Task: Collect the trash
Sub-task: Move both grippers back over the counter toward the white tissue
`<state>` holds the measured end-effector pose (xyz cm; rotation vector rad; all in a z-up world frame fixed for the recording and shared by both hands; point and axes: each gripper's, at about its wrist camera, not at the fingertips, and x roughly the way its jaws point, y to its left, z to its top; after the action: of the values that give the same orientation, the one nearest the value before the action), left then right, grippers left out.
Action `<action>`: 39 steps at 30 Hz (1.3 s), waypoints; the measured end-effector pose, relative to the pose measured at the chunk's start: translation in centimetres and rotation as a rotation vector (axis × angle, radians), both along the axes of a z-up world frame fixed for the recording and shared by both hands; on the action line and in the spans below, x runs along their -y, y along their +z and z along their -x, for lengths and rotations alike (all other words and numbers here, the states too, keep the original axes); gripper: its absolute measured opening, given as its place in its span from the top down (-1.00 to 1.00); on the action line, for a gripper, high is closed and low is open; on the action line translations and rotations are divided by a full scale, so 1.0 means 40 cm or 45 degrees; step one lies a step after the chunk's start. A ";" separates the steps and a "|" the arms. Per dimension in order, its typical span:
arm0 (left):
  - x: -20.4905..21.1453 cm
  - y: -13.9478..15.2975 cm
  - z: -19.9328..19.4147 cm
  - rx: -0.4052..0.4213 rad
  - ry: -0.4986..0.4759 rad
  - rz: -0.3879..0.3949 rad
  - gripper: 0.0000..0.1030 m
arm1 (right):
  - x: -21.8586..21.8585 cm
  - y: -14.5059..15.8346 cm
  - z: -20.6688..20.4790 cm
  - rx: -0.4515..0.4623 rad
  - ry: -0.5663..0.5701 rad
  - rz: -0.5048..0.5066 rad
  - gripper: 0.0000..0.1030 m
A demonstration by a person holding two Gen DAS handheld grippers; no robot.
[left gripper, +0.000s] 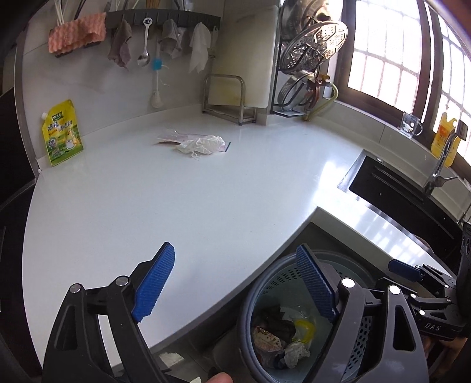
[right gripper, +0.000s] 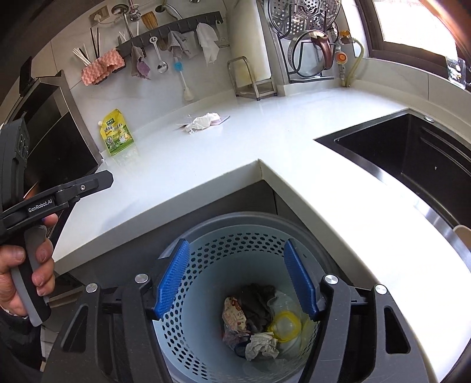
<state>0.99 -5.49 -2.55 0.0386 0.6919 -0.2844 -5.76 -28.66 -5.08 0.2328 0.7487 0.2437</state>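
Observation:
Below the counter's inner corner stands a grey-rimmed, perforated pale-blue trash bin (right gripper: pixel 235 220) (left gripper: pixel 273 282). It holds wrappers, a crumpled tissue (right gripper: pixel 260 344) and a yellow-lidded container (right gripper: pixel 284 325). My right gripper (right gripper: pixel 238 246) hangs open over the bin's mouth, nothing between its blue pads. My left gripper (left gripper: pixel 235 253) is open and empty over the counter edge, left of the bin. Far back on the white counter lies a crumpled white tissue on a flat wrapper (left gripper: pixel 203 144) (right gripper: pixel 203 120). A yellow-green pouch (left gripper: pixel 61 132) (right gripper: pixel 117 132) leans at the wall to the left.
A black sink (right gripper: pixel 412 153) (left gripper: pixel 397 191) with a faucet (left gripper: pixel 441 159) is set in the counter on the right. A board stand (left gripper: pixel 226 97), a dish rack (left gripper: pixel 306 59) and a rail of hanging cloths (left gripper: pixel 164 17) line the back wall. A hand (right gripper: pixel 26 274) grips the left tool.

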 end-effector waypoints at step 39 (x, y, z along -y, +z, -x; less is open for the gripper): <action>-0.194 0.036 -0.547 0.091 0.210 0.013 -0.80 | -0.230 0.148 -0.649 0.119 0.164 0.160 -0.37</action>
<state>22.85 2.26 -1.12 -0.0179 0.6189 -0.1279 20.22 -19.45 0.86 0.0533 0.6847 0.3262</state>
